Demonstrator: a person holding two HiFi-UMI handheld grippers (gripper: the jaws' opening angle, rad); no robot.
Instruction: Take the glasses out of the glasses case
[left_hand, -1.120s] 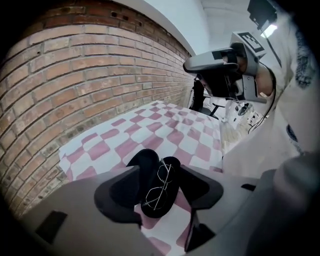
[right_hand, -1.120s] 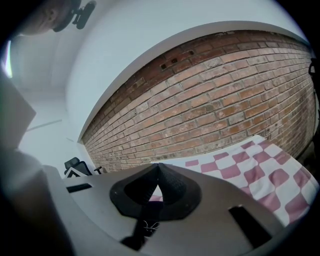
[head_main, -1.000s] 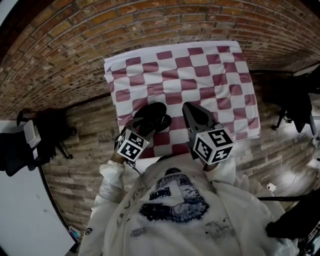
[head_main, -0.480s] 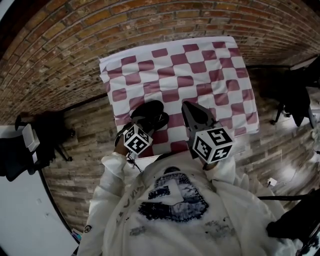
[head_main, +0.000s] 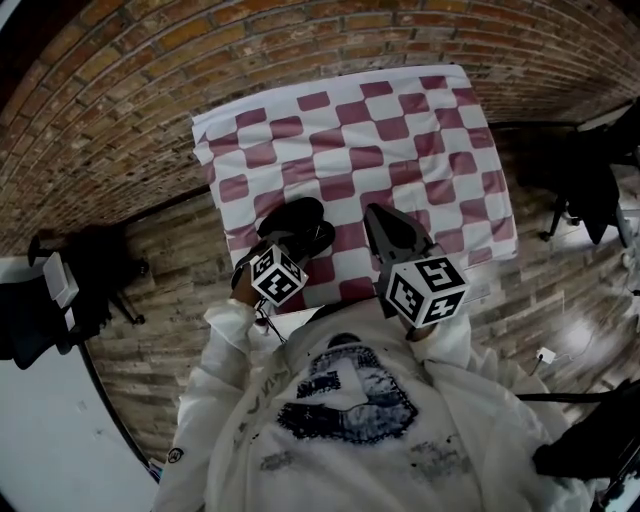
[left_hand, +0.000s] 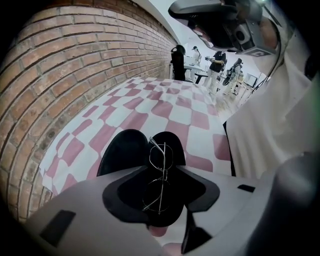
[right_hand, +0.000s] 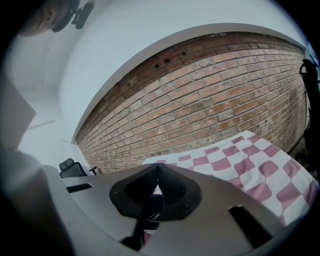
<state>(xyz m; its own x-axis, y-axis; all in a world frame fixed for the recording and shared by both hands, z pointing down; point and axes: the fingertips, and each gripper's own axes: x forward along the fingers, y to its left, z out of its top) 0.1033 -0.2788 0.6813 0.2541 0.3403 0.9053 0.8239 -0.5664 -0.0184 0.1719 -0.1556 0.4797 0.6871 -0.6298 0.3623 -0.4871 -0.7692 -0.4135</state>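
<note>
A black glasses case (head_main: 292, 215) lies open near the front left of the red-and-white checked cloth (head_main: 400, 130). Thin wire glasses (left_hand: 161, 156) rest in the case (left_hand: 122, 150). My left gripper (head_main: 290, 245) points steeply down over the case. Its jaws (left_hand: 162, 167) are closing with the glasses between them, and the pads stand clear of the frame. My right gripper (head_main: 375, 215) hovers to the right of the case with its tips together and nothing in them (right_hand: 155, 167). The case (right_hand: 150, 207) shows dark below it.
The cloth-covered table stands on a brick-patterned floor. Left of it is a black office chair (head_main: 40, 300), and more dark furniture (head_main: 590, 190) stands at the right. The front table edge is against the person's white sweatshirt (head_main: 340, 400).
My left gripper has sunk toward the open case and come over the glasses. The right gripper has stayed where it was.
</note>
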